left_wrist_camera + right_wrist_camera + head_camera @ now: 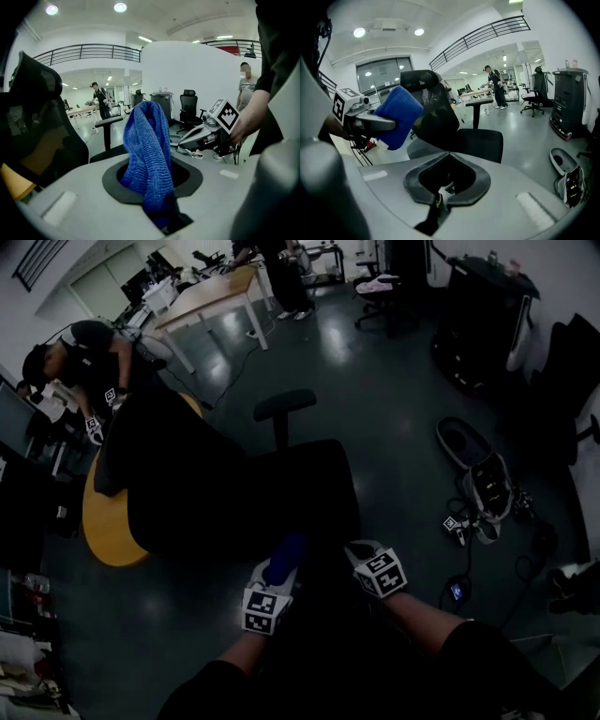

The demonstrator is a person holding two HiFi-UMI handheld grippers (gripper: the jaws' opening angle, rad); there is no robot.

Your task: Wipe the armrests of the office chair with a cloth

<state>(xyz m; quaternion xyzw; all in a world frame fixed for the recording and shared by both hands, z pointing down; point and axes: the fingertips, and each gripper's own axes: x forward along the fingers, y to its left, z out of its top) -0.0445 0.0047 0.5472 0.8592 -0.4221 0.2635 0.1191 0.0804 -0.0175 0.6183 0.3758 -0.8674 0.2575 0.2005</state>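
one office chair (234, 493), black, stands directly ahead of the two grippers. one armrest (284, 404) shows on its far side, raised on a post. one blue cloth (147, 140) is clamped in the left gripper (272, 589), standing up in a bunch out of the jaws. it sits at the seat's near edge, well apart from that armrest; contact with the seat cannot be told. the right gripper (449, 153) is just beside the left, jaws closed tip to tip with nothing between them. two other persons are in view: one bent over at far left (80, 357), one standing (281, 273) by a long table (211, 296).
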